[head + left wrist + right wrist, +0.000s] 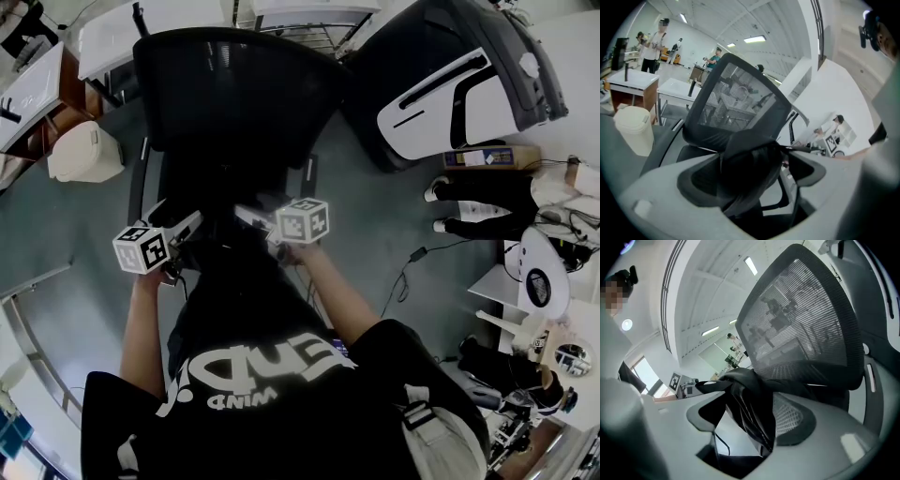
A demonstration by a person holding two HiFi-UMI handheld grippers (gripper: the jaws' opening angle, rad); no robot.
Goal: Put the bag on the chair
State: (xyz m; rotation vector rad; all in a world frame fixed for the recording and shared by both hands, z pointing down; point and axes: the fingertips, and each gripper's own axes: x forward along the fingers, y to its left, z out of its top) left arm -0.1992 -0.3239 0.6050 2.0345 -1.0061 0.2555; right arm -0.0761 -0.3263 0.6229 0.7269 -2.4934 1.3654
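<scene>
Head view: looked steeply down on one black mesh chair (234, 94). Counted two grippers in front of its seat, the left gripper (192, 225) and the right gripper (246, 216), each carrying one marker cube, so two cubes: one (141, 248) and another (302, 220). Pointed both sets of jaws toward the chair. Noted one cream bin (84, 152) left of the chair. Could not separate anything else from the dark seat between the grippers.

Left gripper view: faced the one chair (736, 101) with its backrest upright. Found one black bag (750, 168) bunched in the gap of the left gripper's jaws, which stood wide apart and did not clamp it. Saw one strap run from the bag off to the right. Hung in the air in front of the chair, clear of the seat. Counted the same one bin (633, 129) left of the chair and three people (657, 44) well behind it.

Right gripper view: met the same chair (806, 319), backrest filling the upper right. Kept the right gripper's jaws apart too, with one fold of the bag (750, 404) hanging between them, pale floor showing beside the fold. Hung in front of the chair here as well, not resting on it.
</scene>
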